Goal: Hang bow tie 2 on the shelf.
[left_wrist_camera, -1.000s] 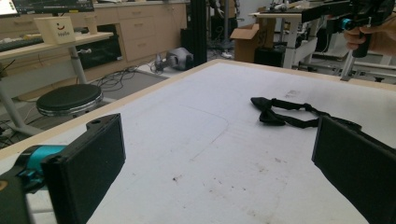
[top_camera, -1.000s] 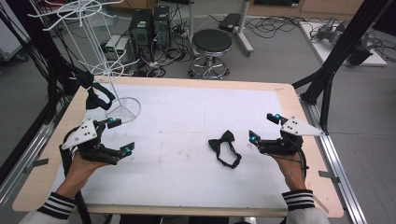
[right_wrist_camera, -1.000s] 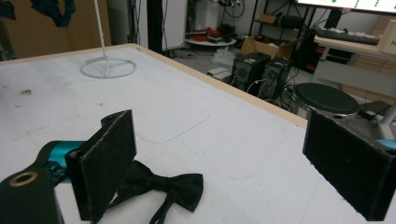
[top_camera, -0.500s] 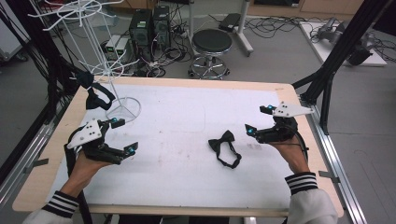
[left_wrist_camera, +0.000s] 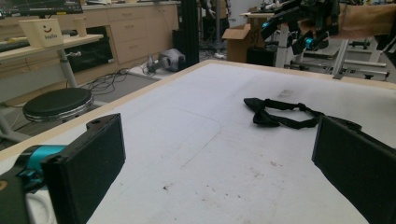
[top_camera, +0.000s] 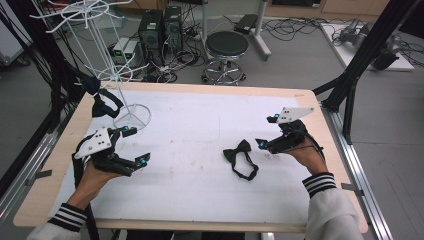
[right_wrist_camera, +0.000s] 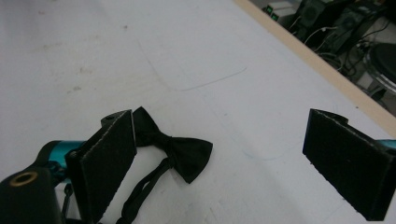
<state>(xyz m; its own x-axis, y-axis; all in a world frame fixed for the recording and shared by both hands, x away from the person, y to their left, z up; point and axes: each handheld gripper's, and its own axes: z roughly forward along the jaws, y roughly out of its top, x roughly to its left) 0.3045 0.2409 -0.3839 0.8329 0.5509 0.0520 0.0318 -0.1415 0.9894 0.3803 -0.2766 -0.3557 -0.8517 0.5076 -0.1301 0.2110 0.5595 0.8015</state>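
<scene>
A small black cloth bow tie (top_camera: 241, 157) with a thin strap lies flat on the white table (top_camera: 200, 130), just beside the right gripper (top_camera: 265, 144). Both the right and the left gripper (top_camera: 136, 146) hold their fingers wide, empty. It looks soft, light and floppy; pinching its middle knot seems best.

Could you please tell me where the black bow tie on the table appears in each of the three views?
High view: bow tie right of centre, near the right tool.
Left gripper view: bow tie right of centre, ahead.
Right gripper view: bow tie lower centre.
Shared landmark: stool.
</scene>
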